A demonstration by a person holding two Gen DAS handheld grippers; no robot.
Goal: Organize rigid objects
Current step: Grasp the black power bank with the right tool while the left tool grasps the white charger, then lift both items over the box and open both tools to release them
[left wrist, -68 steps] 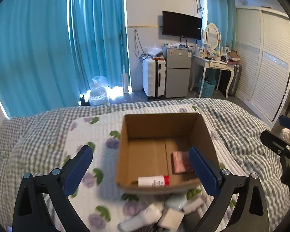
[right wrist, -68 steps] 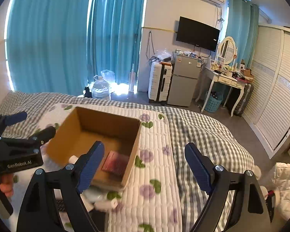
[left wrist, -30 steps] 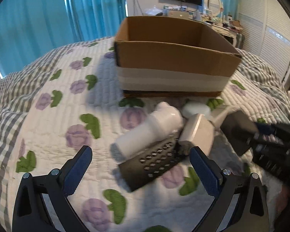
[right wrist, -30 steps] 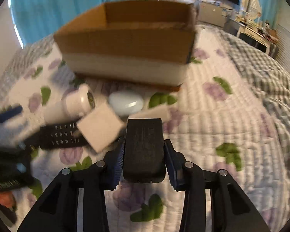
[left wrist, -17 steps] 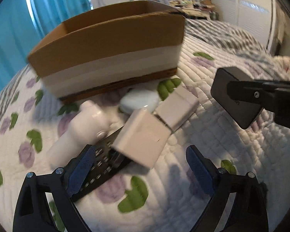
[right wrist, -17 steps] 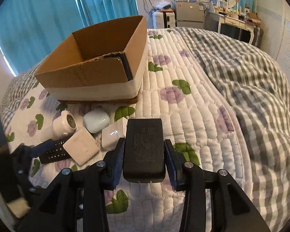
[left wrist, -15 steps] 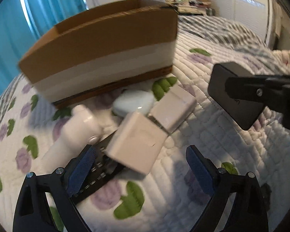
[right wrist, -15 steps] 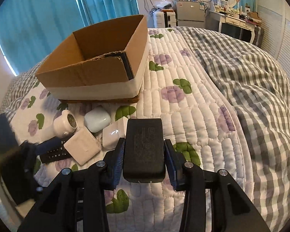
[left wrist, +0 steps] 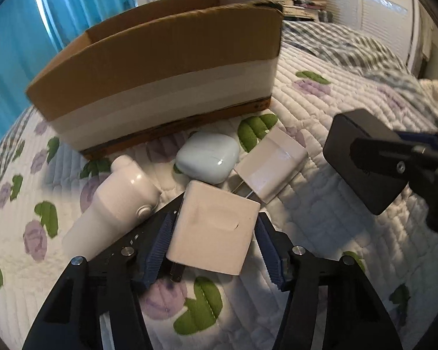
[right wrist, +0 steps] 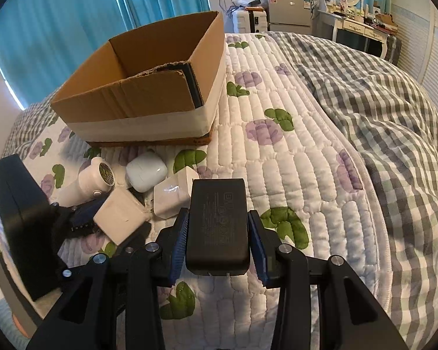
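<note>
Your right claw gripped the black adapter, lower centre. Your left claw pinched the white charger, both bound for the cardboard box.

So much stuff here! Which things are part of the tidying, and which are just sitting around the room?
Part of the job:
cardboard box
black adapter in the right gripper
white cube charger between the left gripper fingers
earbud case
white bottle

Just lying about:
fridge
suitcase
curtains
</note>
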